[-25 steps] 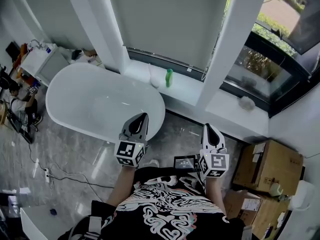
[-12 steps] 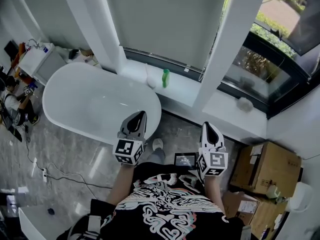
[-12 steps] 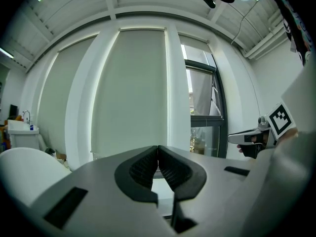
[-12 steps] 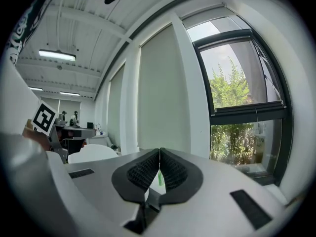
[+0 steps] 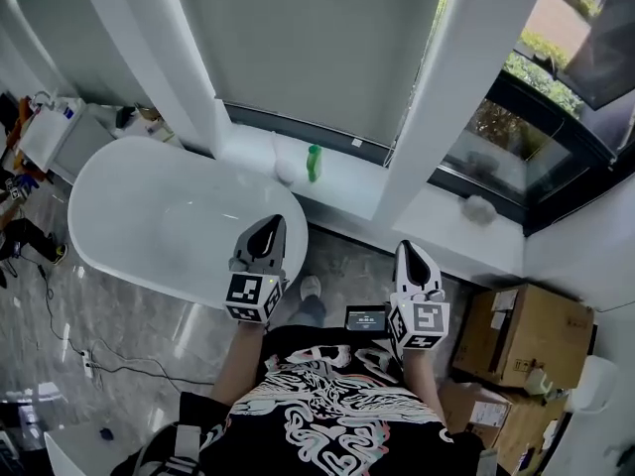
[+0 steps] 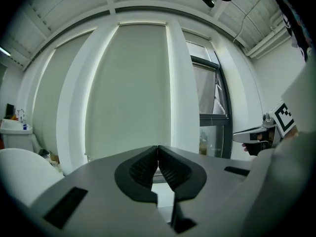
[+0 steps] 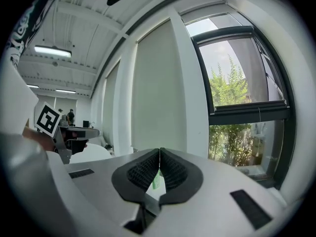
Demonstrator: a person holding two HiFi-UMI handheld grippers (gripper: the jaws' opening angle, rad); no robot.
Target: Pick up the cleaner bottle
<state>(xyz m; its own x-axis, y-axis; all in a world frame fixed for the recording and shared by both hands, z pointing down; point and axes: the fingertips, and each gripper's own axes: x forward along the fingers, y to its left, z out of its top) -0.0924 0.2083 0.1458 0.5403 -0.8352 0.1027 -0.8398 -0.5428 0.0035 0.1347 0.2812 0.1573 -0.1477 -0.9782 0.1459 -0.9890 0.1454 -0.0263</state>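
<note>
Green plastic cleaner bottle [image 5: 314,163] stands untouched on sill behind white oval bathtub [image 5: 119,196]; left gripper [image 5: 268,226], right gripper [image 5: 408,251], jaws pressed together & empty, on tub's near side. Pickup not yet begun.

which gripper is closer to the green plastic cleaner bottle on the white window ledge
Left. In the head view the left gripper is below-left of the green plastic cleaner bottle, over the rim of the white bathtub; the right gripper is farther off, below-right.
</note>
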